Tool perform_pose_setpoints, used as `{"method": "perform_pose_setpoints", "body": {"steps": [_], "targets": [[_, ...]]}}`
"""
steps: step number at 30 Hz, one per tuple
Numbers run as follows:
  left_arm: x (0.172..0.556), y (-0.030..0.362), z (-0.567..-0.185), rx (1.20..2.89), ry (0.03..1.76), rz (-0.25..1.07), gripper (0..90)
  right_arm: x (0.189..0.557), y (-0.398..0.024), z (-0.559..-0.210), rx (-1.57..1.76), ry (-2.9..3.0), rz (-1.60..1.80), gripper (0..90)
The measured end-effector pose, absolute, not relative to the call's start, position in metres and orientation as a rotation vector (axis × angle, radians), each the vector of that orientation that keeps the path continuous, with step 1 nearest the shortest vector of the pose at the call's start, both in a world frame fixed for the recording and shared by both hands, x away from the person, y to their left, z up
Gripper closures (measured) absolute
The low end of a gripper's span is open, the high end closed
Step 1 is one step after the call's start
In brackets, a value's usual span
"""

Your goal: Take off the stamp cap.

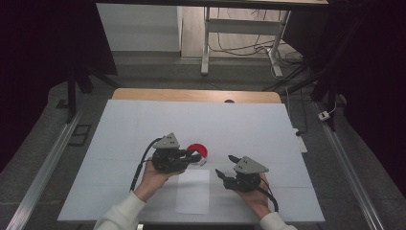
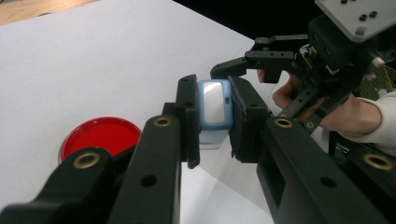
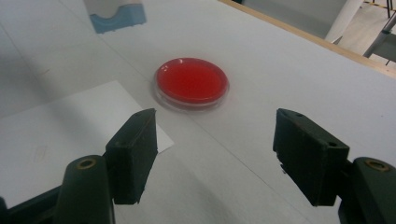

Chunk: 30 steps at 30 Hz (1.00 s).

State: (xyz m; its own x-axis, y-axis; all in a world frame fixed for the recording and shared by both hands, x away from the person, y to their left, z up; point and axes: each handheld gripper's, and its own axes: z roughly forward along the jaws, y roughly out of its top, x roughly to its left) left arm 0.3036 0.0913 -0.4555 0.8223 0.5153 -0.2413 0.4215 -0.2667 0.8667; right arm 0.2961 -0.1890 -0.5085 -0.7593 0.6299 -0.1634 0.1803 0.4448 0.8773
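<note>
With the left gripper (image 2: 212, 121) clamped on the small blue-and-white block (image 2: 214, 106) and the right gripper (image 3: 215, 156) empty, jaws wide, red dish (image 3: 192, 82) just ahead of them, I'd keep the left steady and centre the dish before closing.

One red dish (image 3: 192, 84), one blue-white block (image 2: 214, 108), one paper sheet (image 1: 193, 190), two tongs: left tongs (image 1: 195, 157), right tongs (image 1: 225, 166).

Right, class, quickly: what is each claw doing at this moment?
Left claw: shut on the small blue and white object.
Right claw: open, nothing between its jaws, facing the red dish.
</note>
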Motion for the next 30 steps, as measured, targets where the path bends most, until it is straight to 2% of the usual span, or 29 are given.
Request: {"method": "perform_pose_setpoints", "body": {"steps": [30], "targets": [[0.307, 0.089, -0.466, 1.907, 0.754, 0.12, 74.7, 0.287, -0.153, -0.505, 0.585, 2.233, 1.266, 33.4]]}}
